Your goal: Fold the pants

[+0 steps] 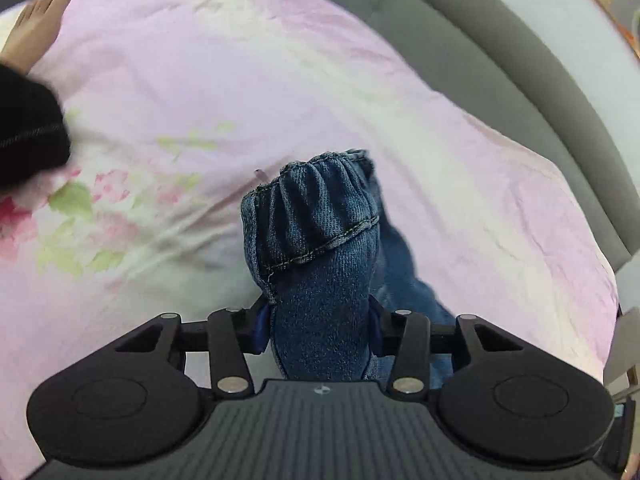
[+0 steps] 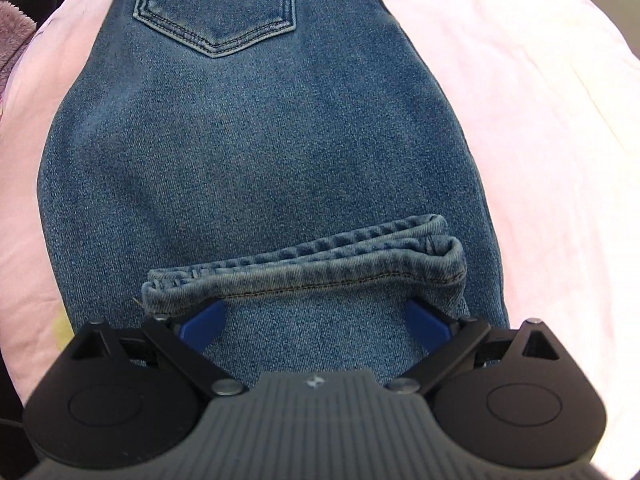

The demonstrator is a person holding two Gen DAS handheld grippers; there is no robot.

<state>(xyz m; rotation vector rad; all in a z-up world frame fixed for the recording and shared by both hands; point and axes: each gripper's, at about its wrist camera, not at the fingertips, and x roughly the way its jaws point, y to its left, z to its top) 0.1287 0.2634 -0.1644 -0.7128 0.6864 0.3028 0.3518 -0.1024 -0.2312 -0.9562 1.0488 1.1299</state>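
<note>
In the left wrist view my left gripper (image 1: 318,320) is shut on a bunched end of the blue jeans (image 1: 316,232). The stitched hem stands up crumpled above the jaws, lifted off the pink sheet (image 1: 240,80), and the rest of the leg trails down to the right. The right wrist view has the jeans (image 2: 260,140) lying flat, back pocket (image 2: 214,4) at the top. A doubled leg hem (image 2: 320,268) lies across them. My right gripper (image 2: 316,320) points down over it, open wide, its blue pads (image 2: 204,320) on either side of the leg just below the hem.
A pink floral bedsheet covers the surface. A person's hand (image 1: 36,24) and black sleeve (image 1: 28,132) rest at its left edge. A grey padded frame (image 1: 520,80) curves along the far right. Purple fleece (image 2: 12,40) shows at the upper left of the right wrist view.
</note>
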